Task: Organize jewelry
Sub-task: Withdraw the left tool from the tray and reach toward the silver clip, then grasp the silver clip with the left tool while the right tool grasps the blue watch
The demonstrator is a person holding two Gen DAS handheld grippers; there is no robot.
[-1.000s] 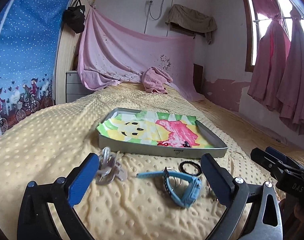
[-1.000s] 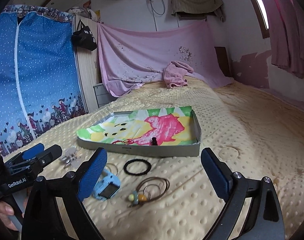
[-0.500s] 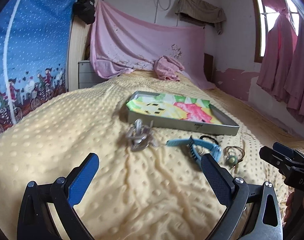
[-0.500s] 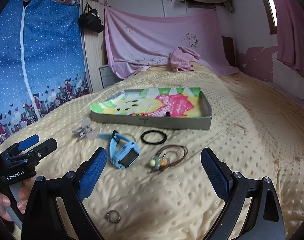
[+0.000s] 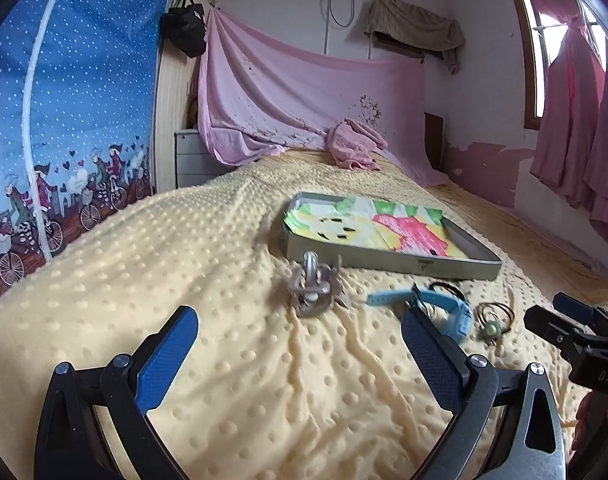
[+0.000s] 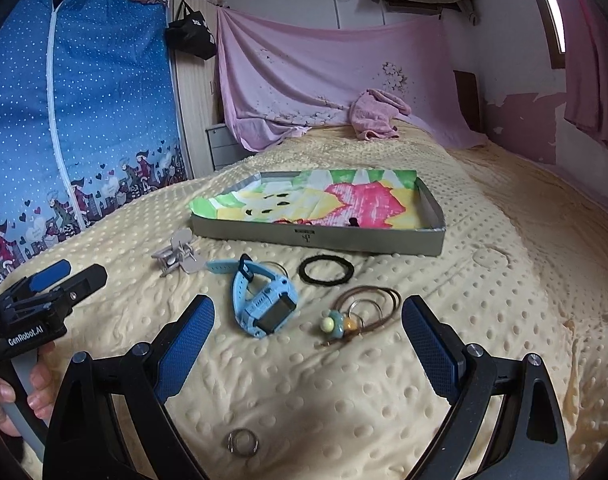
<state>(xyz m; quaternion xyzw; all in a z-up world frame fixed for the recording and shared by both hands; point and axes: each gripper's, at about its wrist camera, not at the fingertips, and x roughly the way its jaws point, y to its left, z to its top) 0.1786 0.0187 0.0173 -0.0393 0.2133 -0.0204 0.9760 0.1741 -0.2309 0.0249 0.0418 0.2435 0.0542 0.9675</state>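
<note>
- The bed [image 6: 483, 320], under its dotted yellow blanket, carries everything; compared with a second ago both cameras see more of the blanket in front of the jewelry, so both tools have drawn back toward the foot of the bed.
- The grey tray [image 6: 315, 236], lined with a bright cartoon paper, sits in the same place mid-bed, with a small dark piece lying inside near its front wall; it now looks farther from both tools.
- The left gripper [image 5: 300, 344] has its fingers spread wide and holds nothing. A second ago the grey clip and the watch lay right between its tips; now they lie well ahead of it.
- The right gripper [image 6: 307, 332] is likewise wide open and empty, hovering low, with the watch and the cord just beyond its tips.
- The blue watch [image 6: 264, 300] lies on the blanket in front of the tray, strap curled, unmoved.
- The grey hair clip [image 6: 176, 256] rests left of the watch, near the tray's front corner.
- The black ring band [image 6: 325, 270] lies flat just before the tray wall.
- The brown cord with beads [image 6: 359, 308] lies right of the watch.
- A small metal ring [image 6: 243, 442], out of sight a second ago, shows close under the right gripper.
</note>
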